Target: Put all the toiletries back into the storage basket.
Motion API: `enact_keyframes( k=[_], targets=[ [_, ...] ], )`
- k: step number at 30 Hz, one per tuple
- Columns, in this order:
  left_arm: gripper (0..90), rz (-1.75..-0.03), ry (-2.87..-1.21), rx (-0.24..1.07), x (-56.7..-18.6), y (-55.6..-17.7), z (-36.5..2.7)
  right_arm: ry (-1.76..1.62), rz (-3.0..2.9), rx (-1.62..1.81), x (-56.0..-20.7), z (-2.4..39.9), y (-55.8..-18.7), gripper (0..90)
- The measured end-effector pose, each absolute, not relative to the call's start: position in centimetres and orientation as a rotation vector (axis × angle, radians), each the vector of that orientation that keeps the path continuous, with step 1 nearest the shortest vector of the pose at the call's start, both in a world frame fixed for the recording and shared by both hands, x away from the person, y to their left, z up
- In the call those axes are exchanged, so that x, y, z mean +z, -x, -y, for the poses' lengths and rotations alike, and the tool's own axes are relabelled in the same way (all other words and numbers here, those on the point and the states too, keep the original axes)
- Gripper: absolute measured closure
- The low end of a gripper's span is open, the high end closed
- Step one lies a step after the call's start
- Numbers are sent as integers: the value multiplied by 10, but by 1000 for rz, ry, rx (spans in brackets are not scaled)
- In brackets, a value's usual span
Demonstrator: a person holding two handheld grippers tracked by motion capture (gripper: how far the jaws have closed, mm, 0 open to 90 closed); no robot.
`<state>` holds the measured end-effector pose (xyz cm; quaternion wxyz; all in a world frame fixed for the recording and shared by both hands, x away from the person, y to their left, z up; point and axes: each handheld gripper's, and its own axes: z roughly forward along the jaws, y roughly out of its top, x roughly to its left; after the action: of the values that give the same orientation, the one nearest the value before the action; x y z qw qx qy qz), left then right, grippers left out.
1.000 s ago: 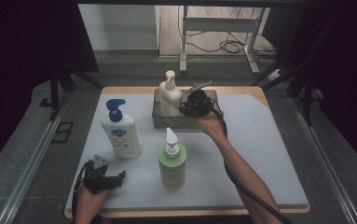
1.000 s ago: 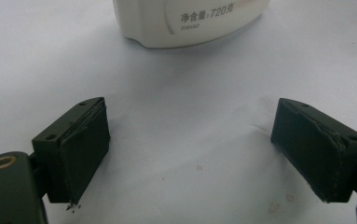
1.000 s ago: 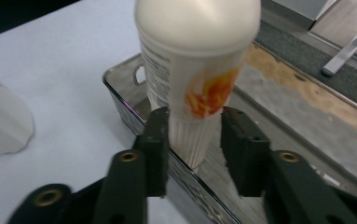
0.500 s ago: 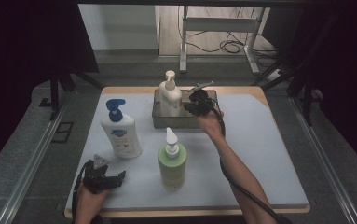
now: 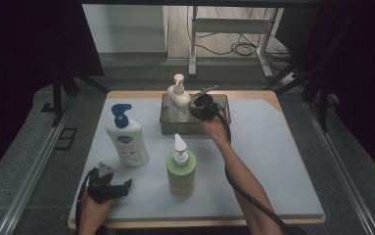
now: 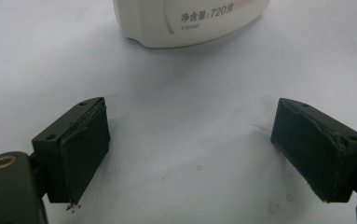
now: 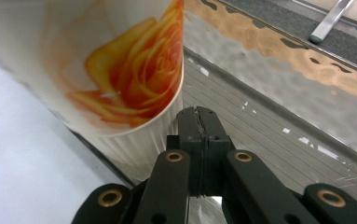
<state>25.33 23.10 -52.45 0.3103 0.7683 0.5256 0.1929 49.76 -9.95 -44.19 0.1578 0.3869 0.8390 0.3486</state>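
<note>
R gripper [image 5: 198,110] clenched empty, rose-print bottle [image 5: 178,99] just beside it, not between my jaws.

Detail: R jaws have just been closing and are now pad-to-pad w/ nothing in them; in the right gripper view the bottle [image 7: 106,65] sits up-left of my tips [image 7: 198,122], body close to or touching the jaw side, can't tell which. Bottle stands upright in the grey tray [image 5: 222,105] at the far edge of the table, long axis vertical, pump on top. From above it's on the L side of my R gripper, so any grab needs jaws reopened and shifted that way. L gripper [image 5: 121,186] idle near the front edge, jaws wide, released, pts at the blue-pump bottle [image 5: 126,137]; R hand is far nearer the tray.
</note>
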Motion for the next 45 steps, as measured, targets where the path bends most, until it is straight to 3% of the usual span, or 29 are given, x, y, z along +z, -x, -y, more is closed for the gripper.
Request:
enact_keyframes(
  k=[45],
  targets=[
    [114, -1388, -2033, 510, -524, -254, -231, -1096, -2451, 989, -449, 64, -499, 897]
  ],
)
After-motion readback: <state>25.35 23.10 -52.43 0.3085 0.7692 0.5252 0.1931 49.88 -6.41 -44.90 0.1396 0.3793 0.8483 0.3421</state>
